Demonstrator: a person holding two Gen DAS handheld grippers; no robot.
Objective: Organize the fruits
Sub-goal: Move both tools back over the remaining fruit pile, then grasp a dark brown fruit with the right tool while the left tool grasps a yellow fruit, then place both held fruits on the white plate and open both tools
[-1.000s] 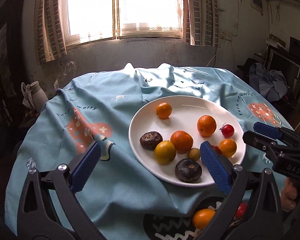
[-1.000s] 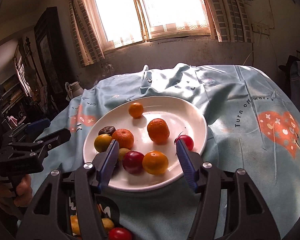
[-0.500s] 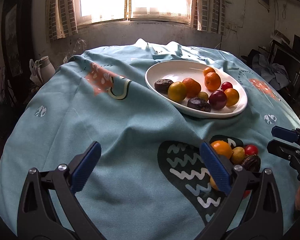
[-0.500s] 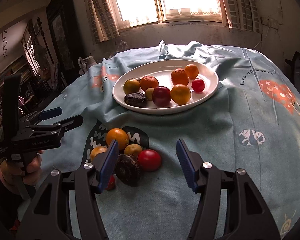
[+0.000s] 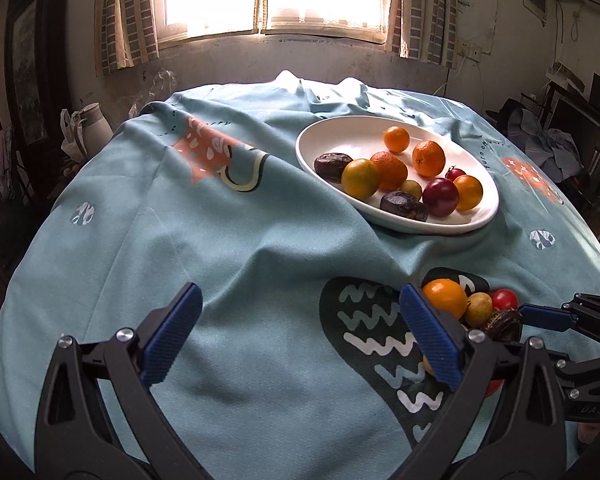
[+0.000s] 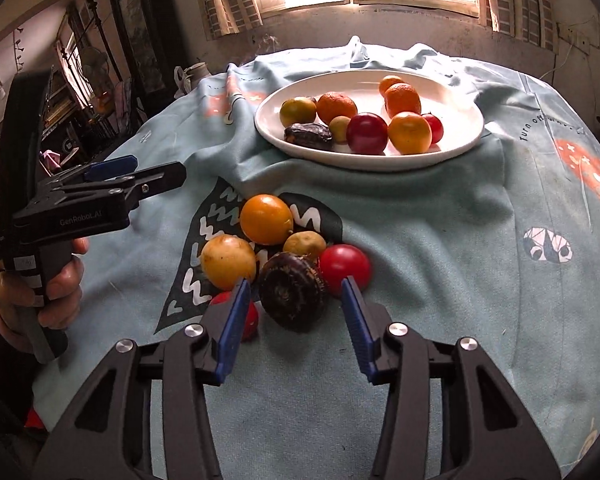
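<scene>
Straddling dark wrinkled round fruit [image 6: 292,296] w/o contact, right tongs [image 6: 296,322] spread wide; left tongs [image 5: 300,340] likewise spread, holding nothing.

The left gripper [image 5: 300,336] is hovering wide apart over the blue cloth [image 5: 228,248], a white plate [image 5: 340,136] sitting beyond, loose fruit [image 5: 468,304] lying right.

Left gripper [image 5: 300,340] and right gripper [image 6: 296,312] both gape, holding nothing.

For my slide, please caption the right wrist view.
Open right gripper nears a dark fruit in the loose pile before the plate.
</scene>
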